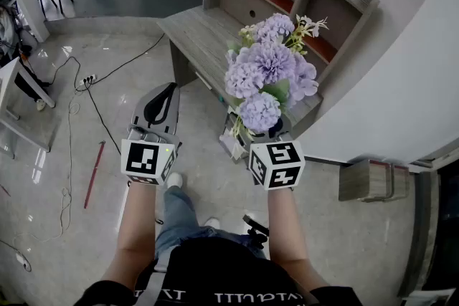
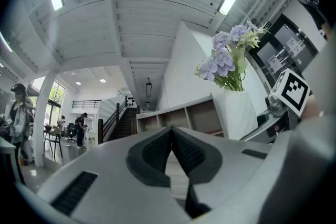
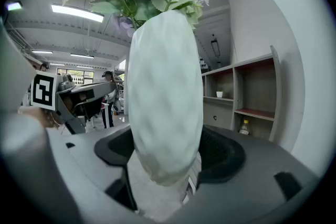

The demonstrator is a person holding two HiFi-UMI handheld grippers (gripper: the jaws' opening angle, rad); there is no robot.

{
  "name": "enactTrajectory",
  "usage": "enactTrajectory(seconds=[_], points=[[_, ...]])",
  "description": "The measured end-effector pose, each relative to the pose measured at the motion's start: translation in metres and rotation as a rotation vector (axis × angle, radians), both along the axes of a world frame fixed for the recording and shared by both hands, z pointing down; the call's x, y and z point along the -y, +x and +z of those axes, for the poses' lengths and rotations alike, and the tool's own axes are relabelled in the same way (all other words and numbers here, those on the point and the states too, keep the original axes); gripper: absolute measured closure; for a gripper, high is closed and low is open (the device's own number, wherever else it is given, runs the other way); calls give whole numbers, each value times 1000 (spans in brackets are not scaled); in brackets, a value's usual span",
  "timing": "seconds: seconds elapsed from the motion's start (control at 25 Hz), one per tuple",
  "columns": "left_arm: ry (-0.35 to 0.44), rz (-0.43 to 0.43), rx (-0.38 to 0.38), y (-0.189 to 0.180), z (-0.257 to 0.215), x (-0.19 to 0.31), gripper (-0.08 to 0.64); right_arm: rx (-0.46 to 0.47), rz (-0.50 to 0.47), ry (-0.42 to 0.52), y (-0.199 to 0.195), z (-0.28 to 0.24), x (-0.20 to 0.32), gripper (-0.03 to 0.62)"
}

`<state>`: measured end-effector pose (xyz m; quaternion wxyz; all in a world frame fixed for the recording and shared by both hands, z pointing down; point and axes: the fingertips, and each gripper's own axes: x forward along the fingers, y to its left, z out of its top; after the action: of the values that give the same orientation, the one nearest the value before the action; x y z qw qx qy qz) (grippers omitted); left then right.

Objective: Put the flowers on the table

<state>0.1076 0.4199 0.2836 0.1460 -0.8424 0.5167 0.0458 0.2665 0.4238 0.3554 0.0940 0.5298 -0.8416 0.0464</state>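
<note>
My right gripper (image 3: 168, 152) has its fingers spread wide and clamped on the lower belly of the white dimpled oval vase (image 3: 165, 86), which carries the bunch of pale purple flowers with green leaves (image 1: 269, 72). The vase is in the air, roughly upright, over the floor just off the front edge of the long grey wood-grain table (image 1: 193, 36), toward its right end; not set down yet. Handling, my guess: stiff shell, probably breakable, rounded and smooth enough to slide or twist between the pads. The big blooms likely make it top-heavy, so hold low-to-mid on the body, never the stems, and land it flat. Both bare forearms reach forward side by side. My left gripper (image 1: 159, 100) hangs well apart to the left, fingers together on nothing.
</note>
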Motion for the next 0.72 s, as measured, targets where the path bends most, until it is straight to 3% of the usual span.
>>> enactTrajectory(seconds=[0.28, 0.72], points=[[11, 11, 15, -8, -1, 34, 549, -31, 34, -8, -2, 4, 29, 221], [-1, -13, -12, -83, -9, 153, 549, -42, 87, -135, -57, 20, 153, 221]])
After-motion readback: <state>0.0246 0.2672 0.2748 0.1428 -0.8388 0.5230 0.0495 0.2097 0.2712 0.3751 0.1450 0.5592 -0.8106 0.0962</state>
